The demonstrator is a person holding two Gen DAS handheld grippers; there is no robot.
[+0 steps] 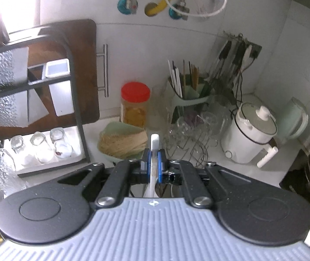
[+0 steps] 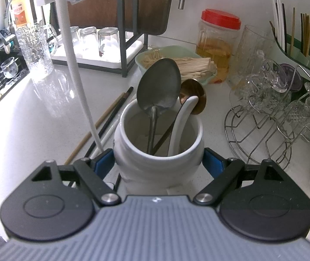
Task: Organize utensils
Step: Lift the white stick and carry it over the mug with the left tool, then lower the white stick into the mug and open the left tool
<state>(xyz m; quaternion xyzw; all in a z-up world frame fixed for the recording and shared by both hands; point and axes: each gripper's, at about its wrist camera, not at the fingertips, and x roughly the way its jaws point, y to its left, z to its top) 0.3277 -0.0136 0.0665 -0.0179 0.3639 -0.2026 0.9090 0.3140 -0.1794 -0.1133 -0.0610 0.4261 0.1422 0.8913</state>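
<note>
My left gripper [image 1: 154, 163] is pinched tight, its blue pads [image 1: 160, 163] clamped on a white chopstick [image 1: 154, 150] that points forward. My right gripper [image 2: 158, 159] is spread wide, a blue pad [image 2: 212, 163] pressed to each side of a white ceramic utensil jar [image 2: 159, 152].

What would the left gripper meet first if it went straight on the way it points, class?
Probably the green tray of thin sticks, which lies directly beyond the left gripper and the white utensil it grips; depth is uncertain.
</note>
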